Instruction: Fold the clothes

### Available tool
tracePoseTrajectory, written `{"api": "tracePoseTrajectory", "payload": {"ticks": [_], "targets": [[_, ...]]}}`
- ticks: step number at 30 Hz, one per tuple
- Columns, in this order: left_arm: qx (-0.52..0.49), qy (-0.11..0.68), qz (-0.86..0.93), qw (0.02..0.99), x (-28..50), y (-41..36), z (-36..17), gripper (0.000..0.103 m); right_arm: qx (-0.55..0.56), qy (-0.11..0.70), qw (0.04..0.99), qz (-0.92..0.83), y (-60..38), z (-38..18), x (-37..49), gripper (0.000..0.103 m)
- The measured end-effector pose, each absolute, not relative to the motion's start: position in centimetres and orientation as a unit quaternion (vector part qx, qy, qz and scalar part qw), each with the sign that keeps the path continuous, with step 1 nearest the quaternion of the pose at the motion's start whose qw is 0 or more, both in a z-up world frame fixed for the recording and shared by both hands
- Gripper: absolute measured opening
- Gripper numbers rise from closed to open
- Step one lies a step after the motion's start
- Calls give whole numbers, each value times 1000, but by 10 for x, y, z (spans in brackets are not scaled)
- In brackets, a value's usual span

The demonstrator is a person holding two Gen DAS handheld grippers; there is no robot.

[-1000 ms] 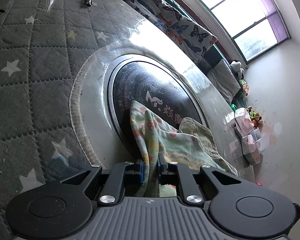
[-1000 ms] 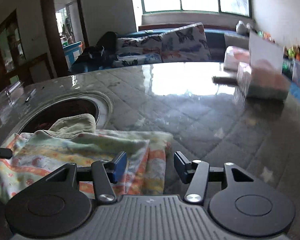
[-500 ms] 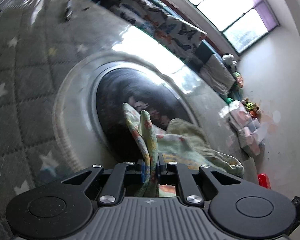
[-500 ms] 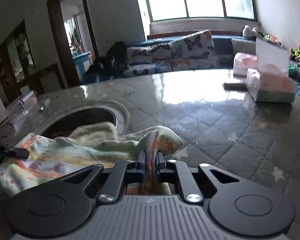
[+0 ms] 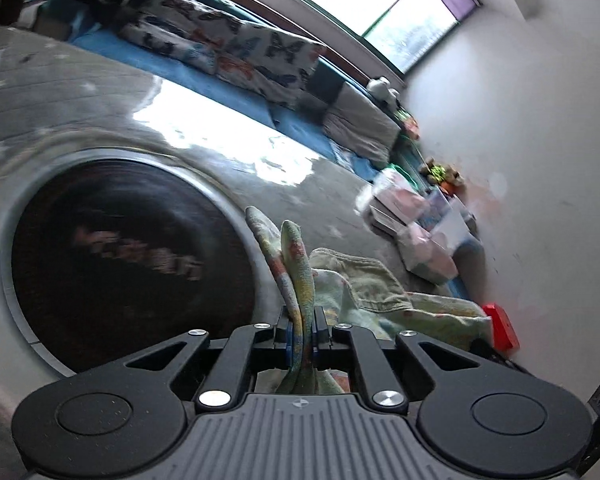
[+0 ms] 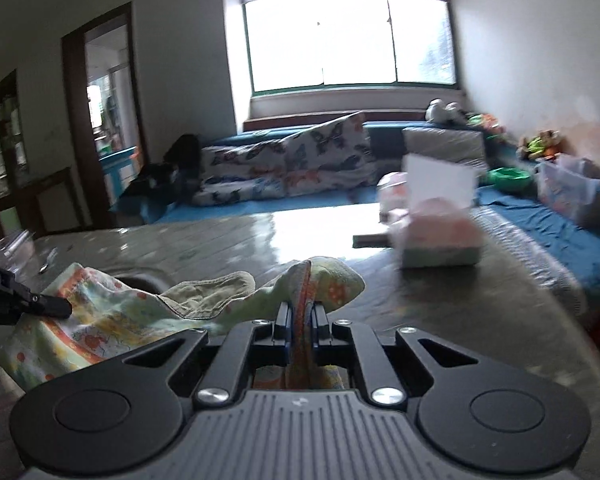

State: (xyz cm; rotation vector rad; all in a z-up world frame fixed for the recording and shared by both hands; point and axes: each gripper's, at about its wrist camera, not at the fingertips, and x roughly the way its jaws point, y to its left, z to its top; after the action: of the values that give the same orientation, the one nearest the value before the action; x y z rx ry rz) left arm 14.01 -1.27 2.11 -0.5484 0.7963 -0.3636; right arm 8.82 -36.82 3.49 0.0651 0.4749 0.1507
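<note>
Both grippers, left gripper (image 5: 300, 326) & right gripper (image 6: 300, 326), clamp folds of printed garment (image 6: 112, 312), raised off quilted glossy table (image 6: 440, 312) nr round black inset (image 5: 120, 264); butterfly sofa (image 6: 300, 168) under window (image 6: 352, 36).

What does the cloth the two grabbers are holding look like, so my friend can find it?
Look at the big grey table with the round black plate. Beside that plate lies the cloth, pale green with orange cartoon prints. It is the only soft thing there, pinched by both grabbers.

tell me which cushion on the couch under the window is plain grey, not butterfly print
The grey cushion at the right end, beside the stuffed toy; the butterfly cushions left of it are patterned.
</note>
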Motion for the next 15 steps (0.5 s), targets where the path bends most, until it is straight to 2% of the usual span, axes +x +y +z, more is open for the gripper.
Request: {"api": "tracePoseTrajectory", "payload": {"ticks": [9,15], "targets": [[-238,400,-207,861,172,-73,17,9,39,233,971,27,-417,34,99,8],[-219,423,-208,854,187,-99,0,9,51,257,965,2,-443,12,111,8]]}}
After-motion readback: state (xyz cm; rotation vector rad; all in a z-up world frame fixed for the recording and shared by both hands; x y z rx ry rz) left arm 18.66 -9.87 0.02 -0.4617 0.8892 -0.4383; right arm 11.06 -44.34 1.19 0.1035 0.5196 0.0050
